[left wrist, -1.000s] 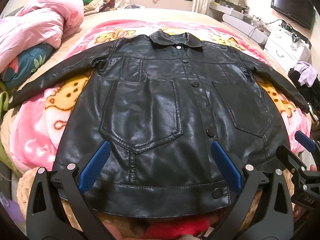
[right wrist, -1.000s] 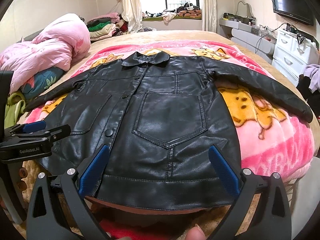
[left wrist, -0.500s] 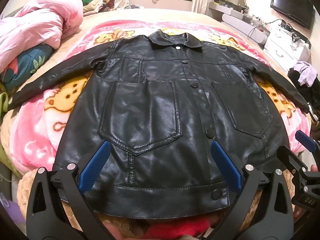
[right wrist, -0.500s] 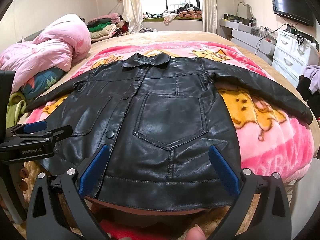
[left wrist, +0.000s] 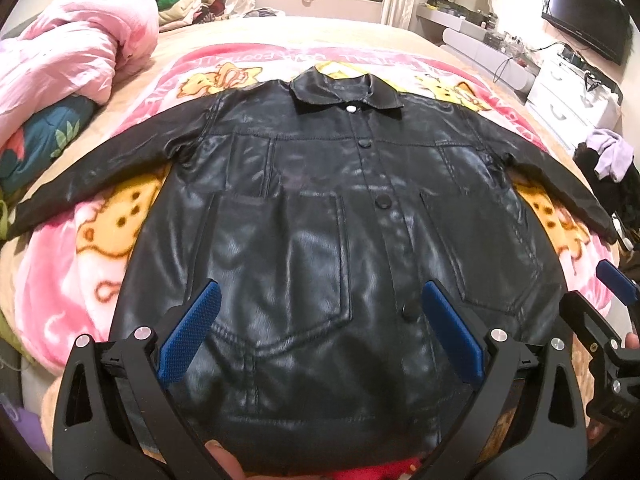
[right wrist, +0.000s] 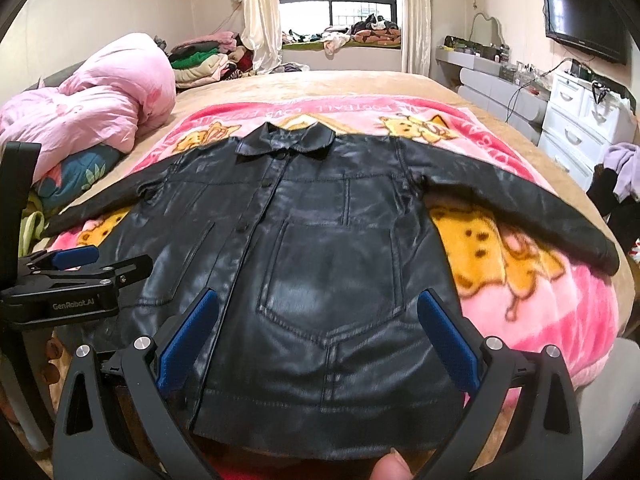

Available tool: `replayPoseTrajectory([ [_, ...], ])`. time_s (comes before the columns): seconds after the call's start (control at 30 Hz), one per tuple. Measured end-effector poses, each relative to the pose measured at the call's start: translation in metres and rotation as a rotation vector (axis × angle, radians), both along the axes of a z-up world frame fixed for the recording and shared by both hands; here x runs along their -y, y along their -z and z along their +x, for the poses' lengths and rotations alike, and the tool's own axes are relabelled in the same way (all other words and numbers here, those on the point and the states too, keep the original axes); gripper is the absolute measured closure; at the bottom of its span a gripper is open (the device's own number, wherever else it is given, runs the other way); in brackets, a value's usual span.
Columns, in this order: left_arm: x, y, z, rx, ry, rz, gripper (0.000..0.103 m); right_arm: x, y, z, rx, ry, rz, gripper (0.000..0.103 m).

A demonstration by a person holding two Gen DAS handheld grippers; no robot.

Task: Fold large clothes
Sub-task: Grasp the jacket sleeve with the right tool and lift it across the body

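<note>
A black leather jacket (left wrist: pixel 312 216) (right wrist: pixel 320 240) lies flat and buttoned on the bed, front up, collar far from me, both sleeves spread out sideways. My left gripper (left wrist: pixel 318 316) hovers open over the lower left half of the jacket, near the hem, with nothing between its blue pads. My right gripper (right wrist: pixel 318 316) hangs open over the lower right half, also holding nothing. The right gripper shows at the right edge of the left wrist view, the left gripper at the left edge of the right wrist view.
A pink cartoon blanket (right wrist: pixel 520 264) covers the bed under the jacket. A bunched pink duvet (right wrist: pixel 100 112) sits at the left. White drawers (right wrist: pixel 580 120), clothes (right wrist: pixel 620 168) and a wall TV (right wrist: pixel 584 20) stand to the right. A fingertip (right wrist: pixel 390 468) shows at the bottom.
Both grippers have moved a little forward and up over the jacket; the collar now sits lower in both views. The jacket itself lies unchanged and both grippers stay open.
</note>
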State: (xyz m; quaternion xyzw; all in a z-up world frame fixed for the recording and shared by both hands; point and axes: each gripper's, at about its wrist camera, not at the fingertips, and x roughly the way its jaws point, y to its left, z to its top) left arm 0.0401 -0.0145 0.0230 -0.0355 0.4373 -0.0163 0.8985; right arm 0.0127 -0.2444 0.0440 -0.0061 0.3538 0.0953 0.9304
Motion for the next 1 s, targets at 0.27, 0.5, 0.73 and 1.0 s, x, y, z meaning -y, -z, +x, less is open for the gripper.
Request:
replayPoseTrajectory([
  [0.27,0.002,-0.008,0.035,-0.016,-0.002,0.005,0.009,0.003,-0.018,0.029,0.045,0.022,-0.01,0.004],
  [0.5,0.005,-0.015,0.071,-0.04,0.018,-0.026,0.009,0.01,-0.022,0.06,0.035,0.04,-0.013,0.004],
  [0.73,0.019,-0.022,0.104,-0.043,0.049,-0.035,0.009,0.02,-0.022,0.102,0.002,0.088,-0.013,0.004],
  [1.0,0.033,-0.024,0.148,-0.043,0.062,-0.008,0.009,0.045,-0.029,0.151,0.004,0.156,0.006,0.004],
])
